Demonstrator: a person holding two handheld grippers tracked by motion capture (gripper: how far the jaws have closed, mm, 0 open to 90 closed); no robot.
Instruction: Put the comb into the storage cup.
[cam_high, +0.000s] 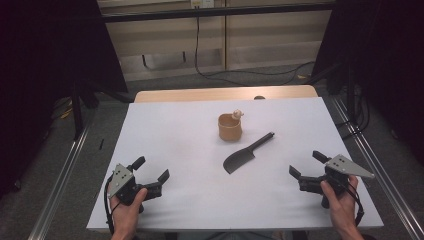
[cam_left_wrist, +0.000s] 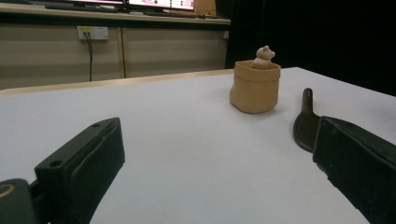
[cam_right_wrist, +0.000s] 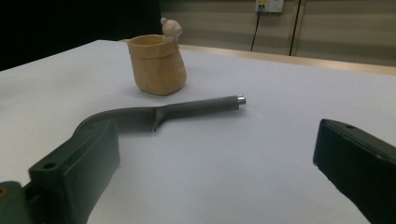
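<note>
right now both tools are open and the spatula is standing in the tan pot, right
Not quite. Both tools, left and right, are open, but the spatula is not in the tan pot. It lies flat on the table beside the pot, as the high view shows.

One overhead camera, two low ones riding the grippers.
The high view looked forward and down on the whole worktop (cam_high: 165, 130). Both gripper views sat low and close over it, facing inward from opposite sides, sharing the pot (cam_left_wrist: 255, 87) and spatula (cam_right_wrist: 159, 114).
</note>
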